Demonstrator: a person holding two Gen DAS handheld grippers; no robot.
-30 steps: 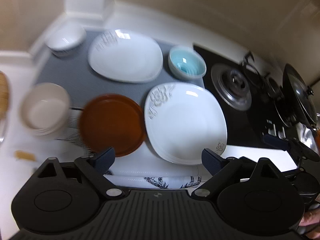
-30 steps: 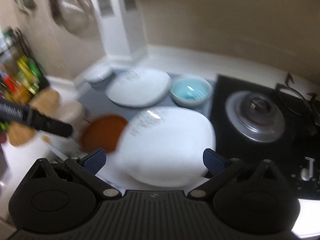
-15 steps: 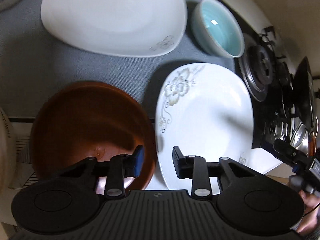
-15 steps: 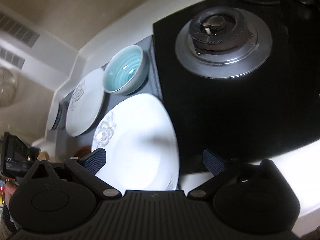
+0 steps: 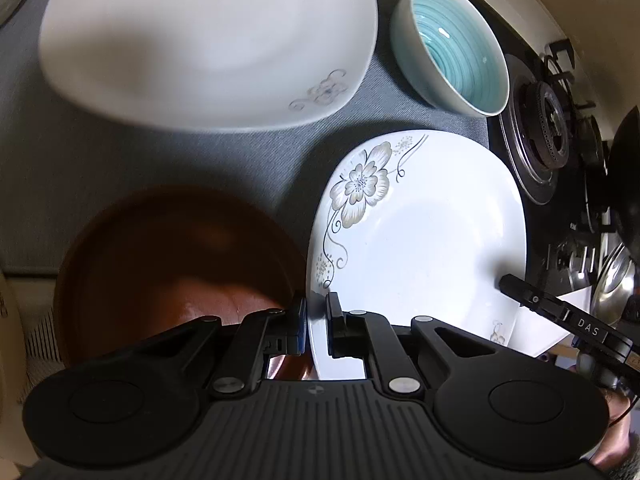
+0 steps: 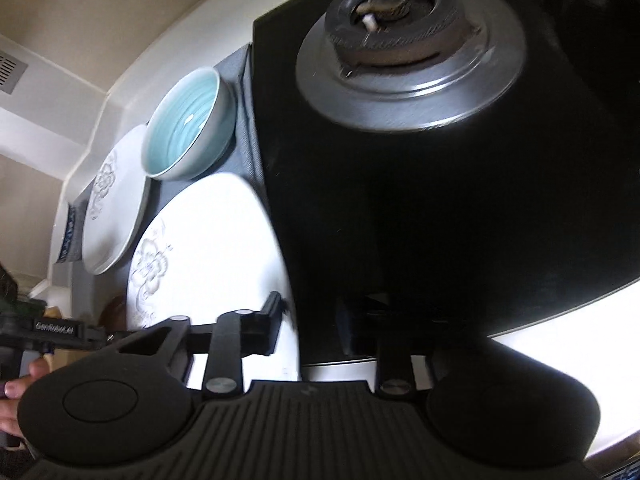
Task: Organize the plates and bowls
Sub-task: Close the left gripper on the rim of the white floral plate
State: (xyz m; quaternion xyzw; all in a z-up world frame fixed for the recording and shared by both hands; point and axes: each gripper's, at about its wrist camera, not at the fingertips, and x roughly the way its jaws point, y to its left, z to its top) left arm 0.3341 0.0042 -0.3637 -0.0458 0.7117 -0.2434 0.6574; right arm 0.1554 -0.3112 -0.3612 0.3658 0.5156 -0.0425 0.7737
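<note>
White, flower-printed plate (image 5: 424,248) on the grey mat (image 5: 120,152), its right edge just beside the black hob (image 6: 440,208), the brown plate (image 5: 172,264) touching or nearly touching its left edge. Left gripper (image 5: 316,320) straddling the plate's near-left rim, jaws closing, nearly together, pads on either side of the rim and pressing it as far as can be seen. Right gripper (image 6: 316,320) at the plate's right edge, jaws closing, left finger over the white rim, right finger lost against the dark hob; contact there cannot be told. Teal bowl (image 5: 452,48) behind the plate, close to it but apart. Second white plate (image 5: 208,40) behind the brown one, well left of the bowl. Burner (image 6: 408,48) on the hob beyond the right gripper. Part of a hand (image 6: 16,392) at the right view's lower left
</note>
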